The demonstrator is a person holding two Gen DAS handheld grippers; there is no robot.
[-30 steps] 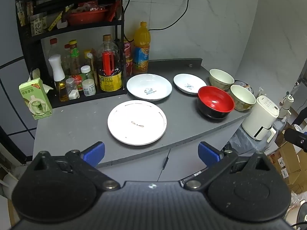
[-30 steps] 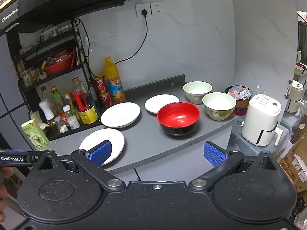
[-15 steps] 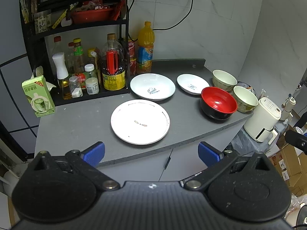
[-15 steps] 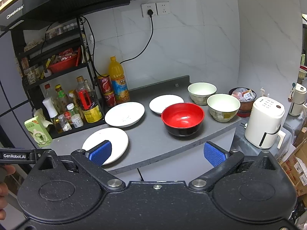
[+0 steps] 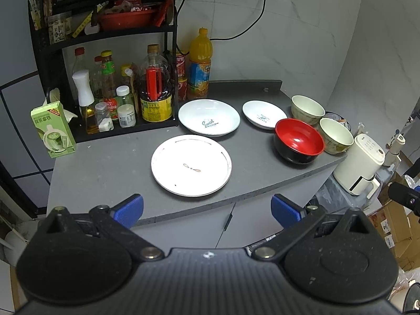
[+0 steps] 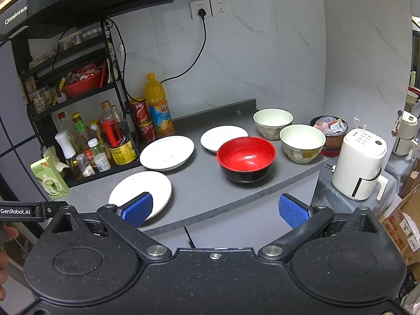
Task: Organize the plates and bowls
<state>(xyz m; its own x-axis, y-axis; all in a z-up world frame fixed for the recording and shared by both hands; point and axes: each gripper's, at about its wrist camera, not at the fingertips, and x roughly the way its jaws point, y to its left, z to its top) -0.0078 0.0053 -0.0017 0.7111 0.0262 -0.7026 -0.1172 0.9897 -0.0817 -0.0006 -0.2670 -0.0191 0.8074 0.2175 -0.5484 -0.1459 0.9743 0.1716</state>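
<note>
Grey countertop (image 5: 110, 162) in a kitchen corner carries everything I have to sort: the flat white plate (image 5: 191, 168) lies nearest the front edge, the deeper "Sweet" plate (image 5: 209, 117) sits just behind it, the small white plate (image 5: 264, 114) is off to the right of that, and the red-and-black bowl (image 5: 298, 143) stands near the right end with two cream bowls (image 5: 321, 120) close behind and beside it. All six pieces are apart from one another, nothing is stacked, so I judge the sorting has not begun. My left gripper (image 5: 207, 208) hangs off the counter's front edge with its blue pads spread wide and nothing between them; the flat plate lies straight ahead of it and slightly up, so that hand is the nearer one for the plates. My right gripper (image 6: 215, 208) is likewise spread and empty, and the red-and-black bowl (image 6: 246, 158) lies ahead of it, a little right of centre, so I would give the bowls to that hand. Being round, the pieces have no long axis; I would come in at a rim. From the left wrist I can read the plates' printed marks; the right wrist washes those out, but shows a dark pot of wrappers (image 6: 329, 131) behind the bowls and the person's fingers (image 6: 6, 236) at the left edge.
</note>
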